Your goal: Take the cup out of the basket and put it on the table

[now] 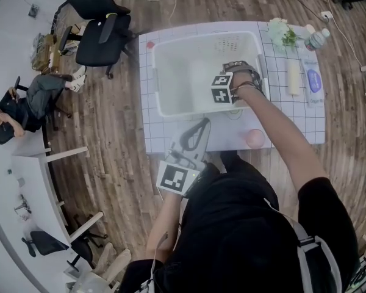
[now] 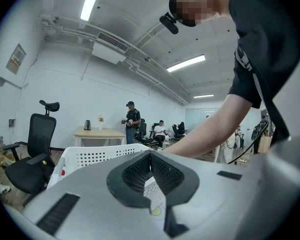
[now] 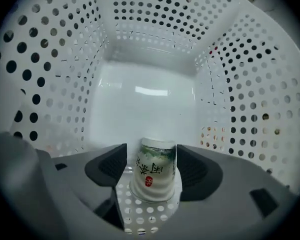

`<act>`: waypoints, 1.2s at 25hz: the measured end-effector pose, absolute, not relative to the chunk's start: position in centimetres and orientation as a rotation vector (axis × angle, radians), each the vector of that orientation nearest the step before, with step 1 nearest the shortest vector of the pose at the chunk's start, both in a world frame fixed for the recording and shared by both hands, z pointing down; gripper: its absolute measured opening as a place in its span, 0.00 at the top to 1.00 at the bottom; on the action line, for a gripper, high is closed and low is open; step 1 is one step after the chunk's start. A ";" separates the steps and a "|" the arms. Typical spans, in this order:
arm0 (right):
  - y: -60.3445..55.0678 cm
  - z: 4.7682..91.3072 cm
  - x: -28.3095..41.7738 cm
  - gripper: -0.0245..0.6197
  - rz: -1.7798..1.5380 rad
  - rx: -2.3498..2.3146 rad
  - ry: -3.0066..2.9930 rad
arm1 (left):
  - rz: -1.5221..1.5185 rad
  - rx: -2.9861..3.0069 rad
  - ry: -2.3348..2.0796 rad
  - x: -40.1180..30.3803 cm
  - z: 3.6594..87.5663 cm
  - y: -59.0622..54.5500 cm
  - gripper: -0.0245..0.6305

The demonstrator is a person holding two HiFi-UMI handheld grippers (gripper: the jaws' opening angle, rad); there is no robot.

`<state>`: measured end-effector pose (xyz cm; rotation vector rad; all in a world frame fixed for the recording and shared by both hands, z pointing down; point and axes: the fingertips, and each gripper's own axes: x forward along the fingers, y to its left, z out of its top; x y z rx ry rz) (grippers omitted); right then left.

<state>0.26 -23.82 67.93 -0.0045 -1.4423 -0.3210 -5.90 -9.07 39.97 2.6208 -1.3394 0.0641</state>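
**Mia:** Where is the left gripper (image 1: 200, 130)?

**Ben:** It is outside the basket (image 1: 154, 78), on the side closest to the person, over the table (image 1: 147, 130). Its jaws are pressed together. It holds nothing.

**Mia:** And the right gripper (image 3: 151, 154)?

**Ben:** That one is inside the basket, close to the basket's right wall. It points almost straight down, and its jaws are spread wide.

**Mia:** So where is the cup (image 3: 152, 176)?

**Ben:** Down in the basket, right between those spread jaws. There is one black pad on each side of it. The pads are very close, but I don't think they squeeze it yet.

**Mia:** Which way does the cup point?

**Ben:** Its long way runs the same way as the jaws. The wide end is toward the gripper and the small end points away, deeper into the basket. I can't tell if it lies flat or leans on the wall with the holes.

**Mia:** Which hand should grab it?

**Ben:** The right one, I think. It is already around the cup and only has to pinch. The left one is outside the basket.
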 end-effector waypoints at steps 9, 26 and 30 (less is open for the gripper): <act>-24.0 68.3 -0.1 0.57 -0.313 0.019 -1.470 | 0.068 2.595 -1.362 -6.3 40.0 -9.0 0.95; -25.7 62.6 -2.9 0.58 -0.391 0.175 -1.673 | 0.049 2.627 -1.352 -6.4 39.5 -9.1 0.95; -26.3 59.4 -3.6 0.58 -0.428 0.242 -1.754 | 0.042 2.631 -1.357 -6.6 39.1 -9.1 0.95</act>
